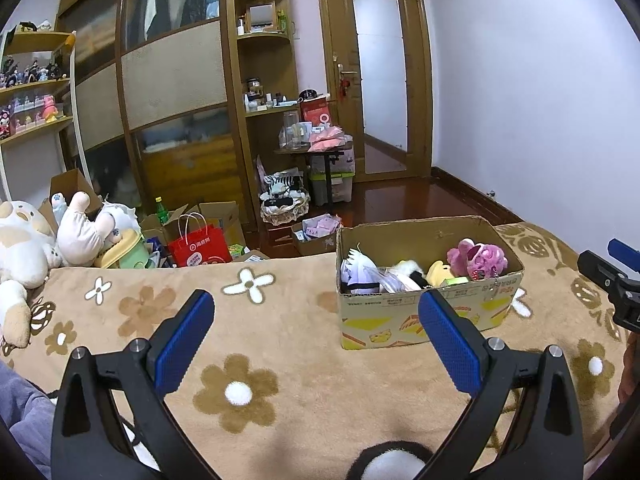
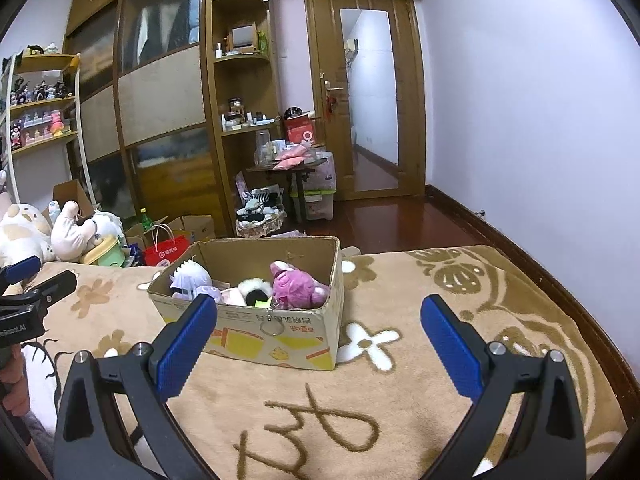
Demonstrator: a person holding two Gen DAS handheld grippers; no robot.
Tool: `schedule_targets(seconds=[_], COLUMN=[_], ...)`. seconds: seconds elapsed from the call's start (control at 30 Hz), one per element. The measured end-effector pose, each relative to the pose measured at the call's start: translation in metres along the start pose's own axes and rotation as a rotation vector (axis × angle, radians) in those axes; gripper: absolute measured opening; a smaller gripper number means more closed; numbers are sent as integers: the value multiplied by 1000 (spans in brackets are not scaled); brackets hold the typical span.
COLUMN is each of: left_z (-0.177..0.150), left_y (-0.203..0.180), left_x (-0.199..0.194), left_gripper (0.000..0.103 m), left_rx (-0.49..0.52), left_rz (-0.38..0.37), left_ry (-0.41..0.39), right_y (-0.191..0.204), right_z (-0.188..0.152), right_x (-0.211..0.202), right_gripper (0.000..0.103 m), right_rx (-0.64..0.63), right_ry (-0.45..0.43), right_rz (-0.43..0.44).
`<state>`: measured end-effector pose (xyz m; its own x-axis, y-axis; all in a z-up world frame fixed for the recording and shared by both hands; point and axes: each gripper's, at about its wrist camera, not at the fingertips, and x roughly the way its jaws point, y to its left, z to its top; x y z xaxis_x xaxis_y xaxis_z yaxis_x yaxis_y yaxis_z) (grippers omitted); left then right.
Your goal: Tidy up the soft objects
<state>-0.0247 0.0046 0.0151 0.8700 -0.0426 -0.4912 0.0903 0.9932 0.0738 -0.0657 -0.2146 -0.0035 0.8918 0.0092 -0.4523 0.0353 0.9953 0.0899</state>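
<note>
One open brown cardboard box (image 2: 256, 332) with yellow and orange cartoon printing sits on the tan flower-patterned fleece blanket (image 1: 280, 400); it serves as the landmark here. Inside the box lie at least four soft toys: one pink-purple plush bear (image 2: 298, 286) at its right end, one black-and-white round plush (image 2: 253, 292) beside that, one white spiky-haired doll (image 2: 190, 274) at its left end, and one yellow plush (image 1: 438, 272) seen only from the left wrist. One metal key ring (image 2: 273, 326) hangs over the box's front wall. Red characters run along that wall, too small to read.

Two grippers are in view. The left gripper (image 1: 316, 342), black with blue textured pads, stands wide apart and empty, in front of the box and to its left. The right gripper (image 2: 320, 344), of the same make, is also spread wide and empty, in front of the box and to its right.

Far to the left of the box, at the blanket's edge, lie two large cream plush animals (image 1: 24, 248). Behind the box on the floor stands one red paper shopping bag (image 1: 200, 246) with white printing, unreadable.
</note>
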Motion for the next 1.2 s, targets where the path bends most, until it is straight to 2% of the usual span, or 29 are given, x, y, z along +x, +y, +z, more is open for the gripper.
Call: schedule_targets(seconds=[1.2], left_z=[-3], left_y=[-1], left_x=[2], left_gripper=[102], left_rx=[14], left_rz=[14], left_ry=[-1], right_y=[-3], right_z=[1], right_x=[2], right_gripper=[103], right_rx=[1], right_ry=[2], right_rz=[2])
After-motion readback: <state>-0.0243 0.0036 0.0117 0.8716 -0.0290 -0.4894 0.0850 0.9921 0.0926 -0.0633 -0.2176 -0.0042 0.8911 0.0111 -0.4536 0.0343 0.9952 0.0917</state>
